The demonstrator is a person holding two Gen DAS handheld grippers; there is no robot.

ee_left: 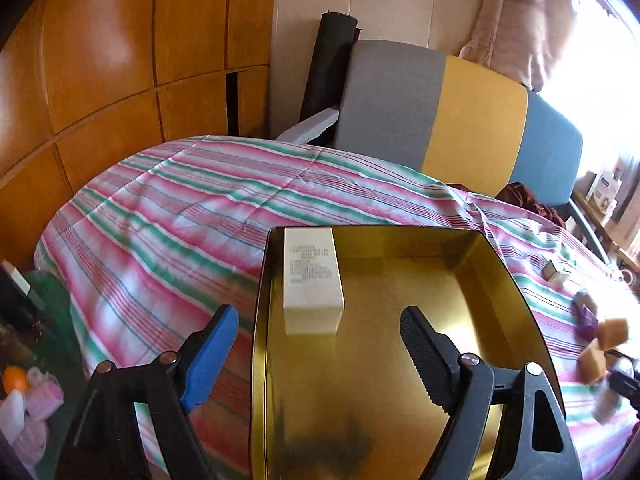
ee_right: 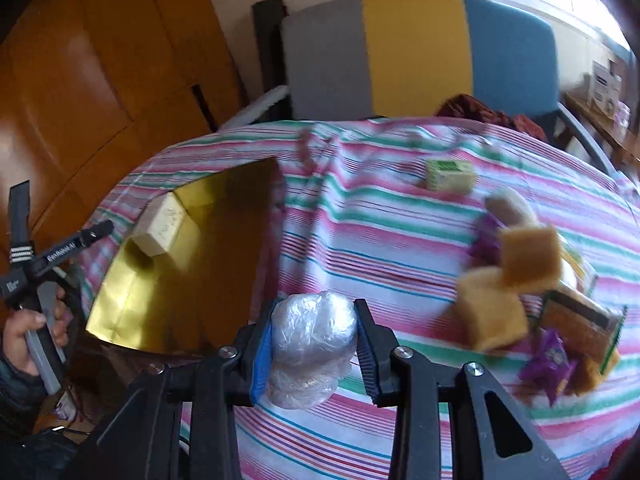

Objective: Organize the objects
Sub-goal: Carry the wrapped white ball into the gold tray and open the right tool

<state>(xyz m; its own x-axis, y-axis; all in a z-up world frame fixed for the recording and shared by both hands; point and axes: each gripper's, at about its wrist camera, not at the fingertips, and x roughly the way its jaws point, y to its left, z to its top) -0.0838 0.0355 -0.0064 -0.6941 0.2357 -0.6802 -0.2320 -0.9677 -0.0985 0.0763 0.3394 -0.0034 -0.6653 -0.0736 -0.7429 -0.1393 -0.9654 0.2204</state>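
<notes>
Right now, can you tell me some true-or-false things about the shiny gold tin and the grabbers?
1. The white rectangular box lies inside the shiny gold metal tin. True.
2. The left gripper squeezes the box. False: its jaws stand open and hold nothing.
3. The right gripper holds a clear plastic-wrapped bundle. True.
4. The green-and-yellow small carton sits in the tin. False: it lies on the striped bedspread.
</notes>
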